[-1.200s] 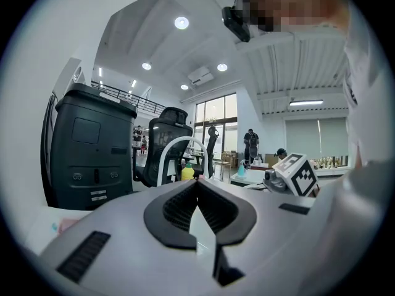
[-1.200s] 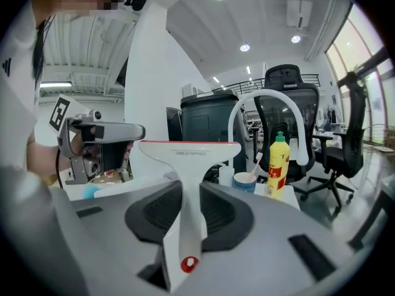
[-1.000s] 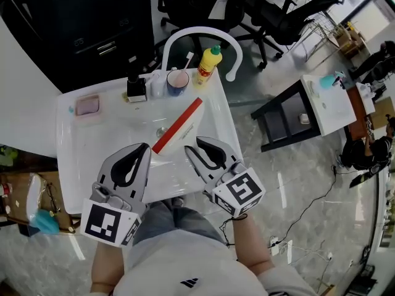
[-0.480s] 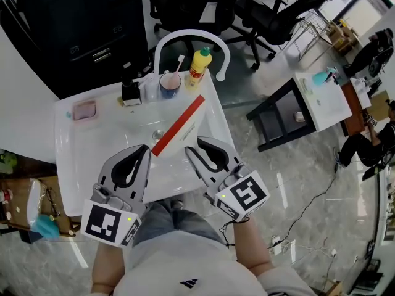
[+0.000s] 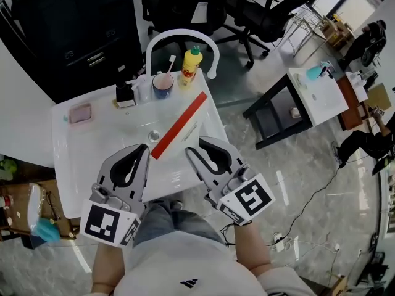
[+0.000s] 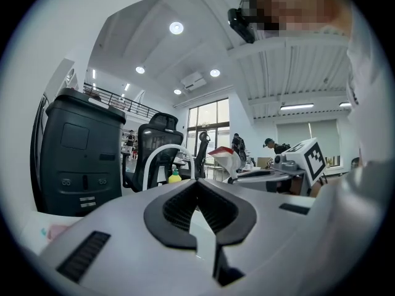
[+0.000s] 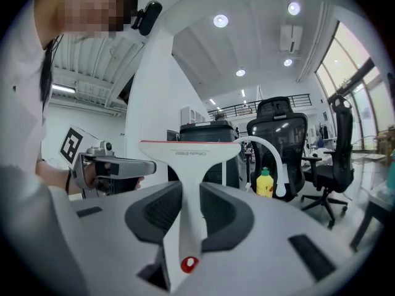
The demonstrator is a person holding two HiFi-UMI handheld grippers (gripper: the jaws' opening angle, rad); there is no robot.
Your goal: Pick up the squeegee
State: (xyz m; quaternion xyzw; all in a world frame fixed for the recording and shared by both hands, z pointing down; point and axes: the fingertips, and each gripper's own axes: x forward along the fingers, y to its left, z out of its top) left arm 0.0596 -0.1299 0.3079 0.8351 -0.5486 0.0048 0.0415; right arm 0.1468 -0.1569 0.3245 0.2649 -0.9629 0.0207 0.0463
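The squeegee [image 5: 180, 125] has a white handle and a long red-edged blade. It hangs above the white sink [image 5: 74, 153], blade pointing up and to the right in the head view. My right gripper [image 5: 199, 144] is shut on its handle. In the right gripper view the handle [image 7: 188, 214] runs up between the dark pads to the wide blade [image 7: 190, 150]. My left gripper [image 5: 142, 150] hovers beside it over the sink's front, shut and empty. The left gripper view shows its pads [image 6: 185, 211] meeting, with the squeegee [image 6: 225, 159] off to the right.
At the back of the sink stand a white arched faucet [image 5: 179, 36], a yellow bottle [image 5: 190, 60], a cup with a toothbrush [image 5: 163, 85], a black dispenser [image 5: 123, 92] and pink soap [image 5: 80, 112]. A dark side table [image 5: 281, 113] stands to the right, office chairs behind.
My right gripper has risen with the squeegee still in its jaws. The sink has slid up and left in the head view. The left gripper has hardly moved.
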